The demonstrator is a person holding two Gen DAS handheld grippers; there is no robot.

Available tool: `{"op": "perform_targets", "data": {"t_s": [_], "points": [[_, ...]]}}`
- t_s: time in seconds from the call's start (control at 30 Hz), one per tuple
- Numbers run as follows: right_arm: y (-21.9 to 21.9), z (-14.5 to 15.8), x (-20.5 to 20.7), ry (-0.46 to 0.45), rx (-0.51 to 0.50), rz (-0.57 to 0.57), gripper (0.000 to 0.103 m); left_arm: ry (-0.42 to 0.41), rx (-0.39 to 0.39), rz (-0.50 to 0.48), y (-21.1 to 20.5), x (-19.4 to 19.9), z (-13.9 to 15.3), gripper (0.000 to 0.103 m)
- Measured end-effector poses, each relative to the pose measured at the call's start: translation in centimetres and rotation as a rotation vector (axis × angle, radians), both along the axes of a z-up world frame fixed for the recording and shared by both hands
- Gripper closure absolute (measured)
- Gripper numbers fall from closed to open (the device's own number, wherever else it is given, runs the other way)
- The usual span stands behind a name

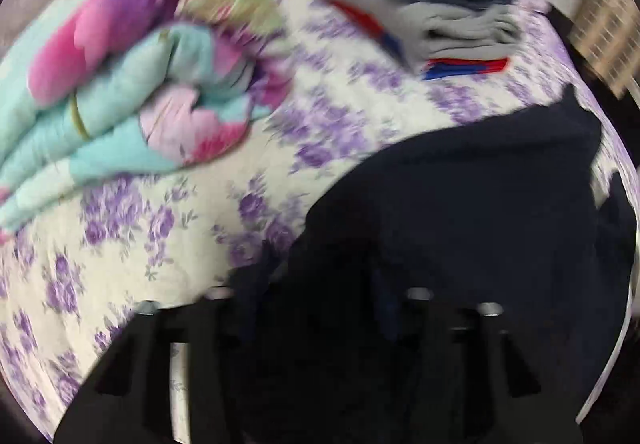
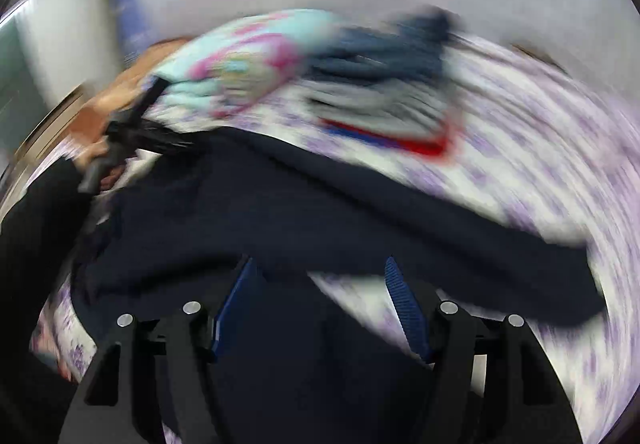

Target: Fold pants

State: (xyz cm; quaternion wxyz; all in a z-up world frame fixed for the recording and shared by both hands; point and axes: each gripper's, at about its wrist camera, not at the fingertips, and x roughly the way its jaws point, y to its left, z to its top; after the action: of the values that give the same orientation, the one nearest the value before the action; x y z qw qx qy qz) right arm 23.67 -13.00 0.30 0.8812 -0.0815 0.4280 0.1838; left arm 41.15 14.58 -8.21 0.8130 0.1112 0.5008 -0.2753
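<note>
At lower centre of both views: we hold the right gripper (image 2: 320, 284), jaws apart, over dark pants (image 2: 280, 212); left gripper (image 1: 316, 308), cloth-draped, jaw state indeterminable.

The right hand-held gripper (image 2: 320, 276) has its blue-padded fingers (image 2: 404, 300) spread wide apart. The left hand-held gripper (image 1: 316, 284) is smothered in dark cloth, its fingertips hidden, jaws unreadable.

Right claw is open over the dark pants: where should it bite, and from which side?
Probably the near hem of the dark pants, right ahead of the open right claw. That edge lies across the floral bedsheet, so come in low from the near side, one finger sliding under. The left claw is buried in the cloth.
</note>
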Motion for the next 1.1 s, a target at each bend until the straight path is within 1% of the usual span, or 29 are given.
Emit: {"op": "perform_targets", "data": {"t_s": [0.03,0.07,0.13,0.23,0.27,0.37,0.4,0.47,0.5,0.57,0.67,0.7,0.8,0.83,0.9,1.0,1.03,1.1], "points": [[1.7,-0.3,2.6,-0.013,-0.032,0.077,0.032,-0.001,-0.021,0.003,0.4,-0.4,0.3,0.079],[3.0,-0.7,4.5,-0.021,-0.058,0.123,0.032,-0.004,-0.037,0.009,0.8,-0.5,0.5,0.080],[5.4,-2.0,8.7,0.009,-0.101,0.201,0.032,-0.013,-0.054,0.016,1.4,-0.8,0.7,0.080],[7.0,-4.5,13.8,0.086,-0.131,0.248,0.032,-0.035,-0.055,0.016,1.8,-1.5,0.9,0.081],[7.3,-5.2,14.9,0.101,-0.150,0.254,0.032,-0.036,-0.054,0.016,1.7,-1.4,0.9,0.081],[7.9,-7.2,16.7,0.133,-0.203,0.260,0.032,-0.032,-0.049,0.016,1.8,-1.3,0.8,0.081],[7.8,-7.8,17.0,0.153,-0.202,0.263,0.034,-0.031,-0.045,0.015,1.7,-1.3,0.7,0.081],[8.1,-9.1,18.1,0.209,-0.182,0.262,0.073,-0.026,-0.043,0.018,1.4,-1.1,0.4,0.081],[8.2,-9.6,18.4,0.232,-0.183,0.258,0.097,-0.020,-0.041,0.022,1.3,-0.8,0.3,0.078],[8.3,-9.9,19.1,0.227,-0.192,0.238,0.097,-0.017,-0.027,0.049,1.1,-0.3,0.0,0.076],[8.2,-9.4,20.7,0.219,-0.193,0.165,0.097,-0.024,-0.025,0.093,0.6,0.8,-0.1,0.076],[8.2,-9.2,21.1,0.212,-0.190,0.145,0.097,-0.029,-0.028,0.109,0.4,1.2,-0.1,0.079],[8.5,-9.4,21.4,0.200,-0.227,0.107,0.097,-0.024,-0.051,0.152,0.6,2.4,-0.4,0.082],[8.6,-9.6,21.3,0.200,-0.241,0.102,0.097,-0.025,-0.054,0.154,0.5,2.4,-0.4,0.083],[8.6,-9.1,20.7,0.189,-0.236,0.090,0.097,-0.041,-0.063,0.156,0.6,2.0,0.0,0.087],[9.0,-6.2,18.8,0.137,-0.219,0.088,0.097,-0.090,-0.096,0.141,1.0,0.2,2.0,0.090],[9.0,-4.6,17.5,0.109,-0.214,0.089,0.097,-0.104,-0.110,0.137,1.2,-0.4,2.5,0.091],[8.9,-2.1,15.0,0.065,-0.206,0.098,0.097,-0.149,-0.138,0.121,1.7,-2.7,4.6,0.091]]}}
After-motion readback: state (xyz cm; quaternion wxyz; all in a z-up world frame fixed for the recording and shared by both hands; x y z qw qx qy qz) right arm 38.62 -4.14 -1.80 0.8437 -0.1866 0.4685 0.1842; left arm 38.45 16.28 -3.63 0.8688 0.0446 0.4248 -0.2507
